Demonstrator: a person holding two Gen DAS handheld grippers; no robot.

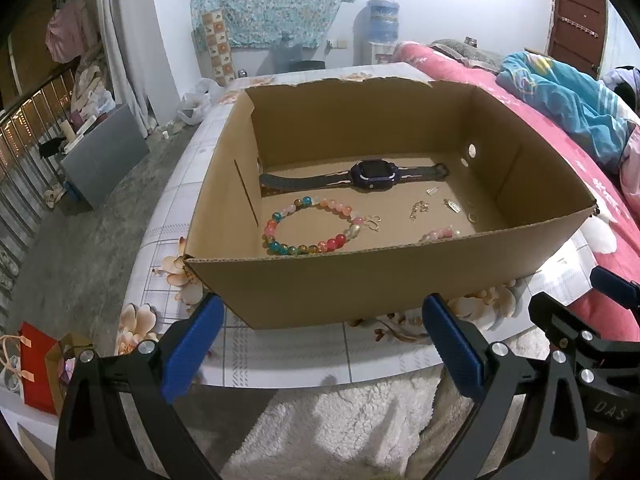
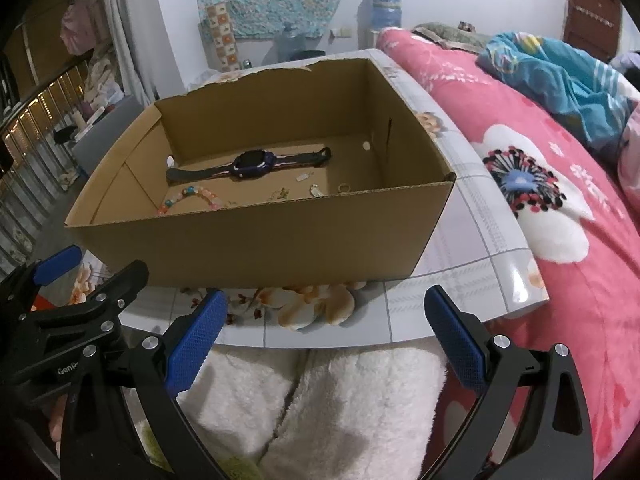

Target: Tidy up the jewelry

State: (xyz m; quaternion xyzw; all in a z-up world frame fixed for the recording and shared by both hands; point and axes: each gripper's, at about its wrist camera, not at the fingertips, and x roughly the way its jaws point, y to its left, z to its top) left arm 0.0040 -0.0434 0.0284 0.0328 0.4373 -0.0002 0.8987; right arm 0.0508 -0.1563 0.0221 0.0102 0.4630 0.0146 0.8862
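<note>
An open cardboard box [image 1: 360, 280] [image 2: 248, 240] stands on a flower-patterned table [image 1: 280, 348] [image 2: 472, 216]. Inside lie a dark smartwatch [image 1: 374, 174] [image 2: 254, 163], a multicoloured bead bracelet [image 1: 308, 226] [image 2: 192, 196], a second bead bracelet [image 1: 440, 235] partly hidden by the front wall, small gold charms [image 1: 418, 209] [image 2: 280, 194], a silver tag [image 1: 452, 205] [image 2: 315, 190] and a ring [image 1: 473, 218] [image 2: 343, 187]. My left gripper [image 1: 324, 344] is open, below the box's near wall, holding nothing. My right gripper [image 2: 326, 332] is open too, just before the table's near edge.
A pink flowered quilt [image 2: 560, 220] [image 1: 560, 120] with a blue garment [image 2: 568, 80] lies right of the table. White fleece-covered legs [image 2: 320, 400] sit under the grippers. A red gift bag [image 1: 38, 368] stands on the floor at left, with a grey board [image 1: 104, 156] beyond.
</note>
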